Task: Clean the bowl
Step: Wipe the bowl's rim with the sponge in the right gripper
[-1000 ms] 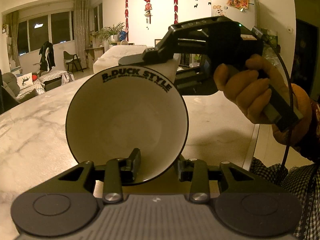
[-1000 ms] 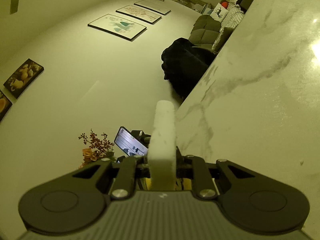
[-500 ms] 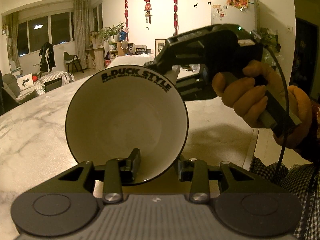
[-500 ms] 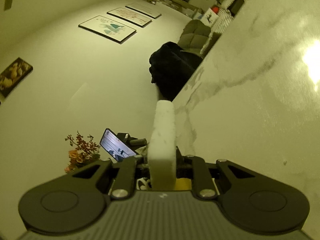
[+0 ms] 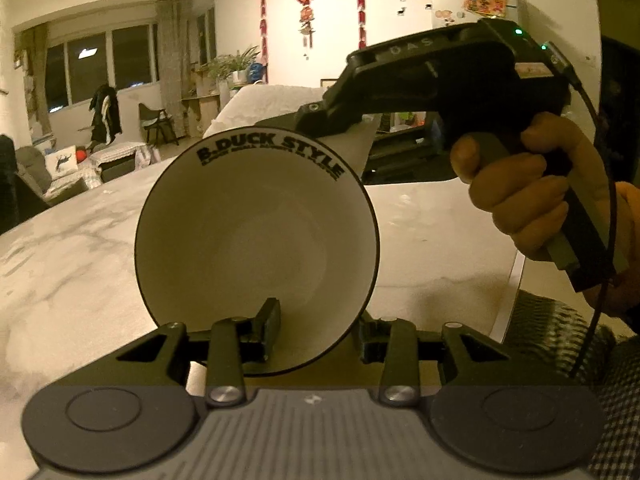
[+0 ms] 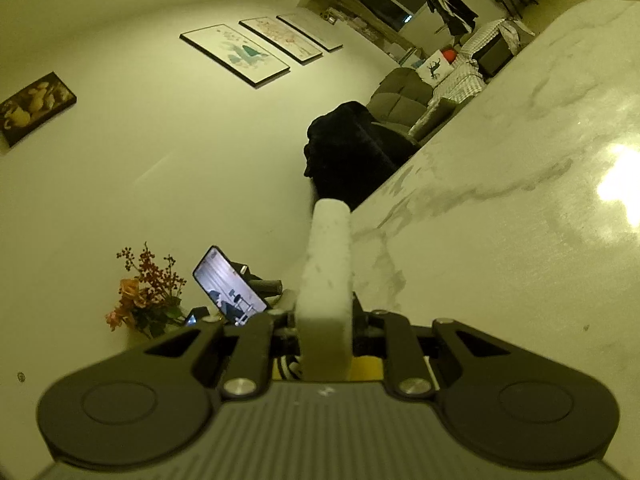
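Upright, bowl (image 5: 256, 240) rim pinched in left jaws, right jaws clamping sponge (image 6: 326, 280)

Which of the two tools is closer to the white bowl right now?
Left. The left tool grips the bowl by its lower rim, one finger inside. The right tool, holding a white sponge, sits just behind the bowl's top edge; contact is unclear.

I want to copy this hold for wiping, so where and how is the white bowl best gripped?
Grip the bowl by its thin rim at the bottom edge, coming from below and in front, one finger inside and one outside, as the left gripper does. Its wall is thin enough to pinch, and this keeps the tilted-up opening clear for the sponge in the right gripper.
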`<state>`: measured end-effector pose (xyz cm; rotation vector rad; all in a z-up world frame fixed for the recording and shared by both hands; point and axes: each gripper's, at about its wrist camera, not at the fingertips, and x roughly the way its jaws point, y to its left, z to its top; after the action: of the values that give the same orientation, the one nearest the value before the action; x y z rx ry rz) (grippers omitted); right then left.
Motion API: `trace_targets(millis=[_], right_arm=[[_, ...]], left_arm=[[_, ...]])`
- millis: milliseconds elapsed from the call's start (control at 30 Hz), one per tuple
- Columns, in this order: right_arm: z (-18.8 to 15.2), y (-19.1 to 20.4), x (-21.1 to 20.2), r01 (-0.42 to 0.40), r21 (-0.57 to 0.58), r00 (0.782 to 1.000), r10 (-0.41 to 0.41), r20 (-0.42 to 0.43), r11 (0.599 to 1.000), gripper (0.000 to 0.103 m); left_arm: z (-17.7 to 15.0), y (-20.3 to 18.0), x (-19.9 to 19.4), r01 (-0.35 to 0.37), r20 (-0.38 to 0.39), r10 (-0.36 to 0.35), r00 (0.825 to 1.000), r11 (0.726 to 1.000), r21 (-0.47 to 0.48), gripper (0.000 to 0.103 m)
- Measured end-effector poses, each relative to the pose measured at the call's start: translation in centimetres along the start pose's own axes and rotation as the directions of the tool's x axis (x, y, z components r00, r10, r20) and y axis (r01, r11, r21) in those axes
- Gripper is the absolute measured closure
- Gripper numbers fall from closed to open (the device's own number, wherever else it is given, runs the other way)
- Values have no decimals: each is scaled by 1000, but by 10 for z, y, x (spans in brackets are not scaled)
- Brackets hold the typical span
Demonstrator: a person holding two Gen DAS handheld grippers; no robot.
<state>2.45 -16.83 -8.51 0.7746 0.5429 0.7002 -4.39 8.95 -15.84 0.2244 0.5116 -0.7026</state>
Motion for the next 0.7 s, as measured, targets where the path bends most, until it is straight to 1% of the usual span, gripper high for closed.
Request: trace_targets(millis=[33,100,200,233,333,367,400,467,500,600,700], right_arm=[[0,1,-1,-5,-13,1000,5,-3,1000,84],[0,3,-2,-18,-36,1000,17,-15,999,84],[3,2,0,-38,-31,999,37,-35,999,84],[4,1,2,-42,-26,998,41,-40,999,84],[2,4,1,-48,-41,998,47,-34,998,84],[2,5,-1,-48,-48,998,46,-29,998,84],[1,7,-3,-42,-66,999,41,-20,997,84],[-1,11,-5,-23,-118,1000,21,-20,993,84],[-5,14,-7,-9,-153,1000,6,-21,988,84],[-15,25,-15,53,-268,999,-51,14,962,84],[-22,34,-18,123,-391,992,-119,36,912,84]], left_arm=[[5,-2,0,0,5,0,1000,1000,4,64],[14,-7,1,-7,47,6,999,1000,22,65],[22,-11,3,-19,87,17,996,999,30,66],[21,-11,4,-26,85,23,996,999,31,65],[9,-9,8,-49,19,48,999,998,40,61],[2,-10,9,-91,-29,93,995,994,60,59],[0,-9,8,-91,-23,92,995,995,51,59],[-5,1,1,-67,-20,67,998,998,-11,59],[-5,-1,0,-74,-23,75,997,997,13,59],[-4,-2,2,-68,-19,69,997,998,12,57],[-6,0,2,-57,-9,57,998,998,8,57]])
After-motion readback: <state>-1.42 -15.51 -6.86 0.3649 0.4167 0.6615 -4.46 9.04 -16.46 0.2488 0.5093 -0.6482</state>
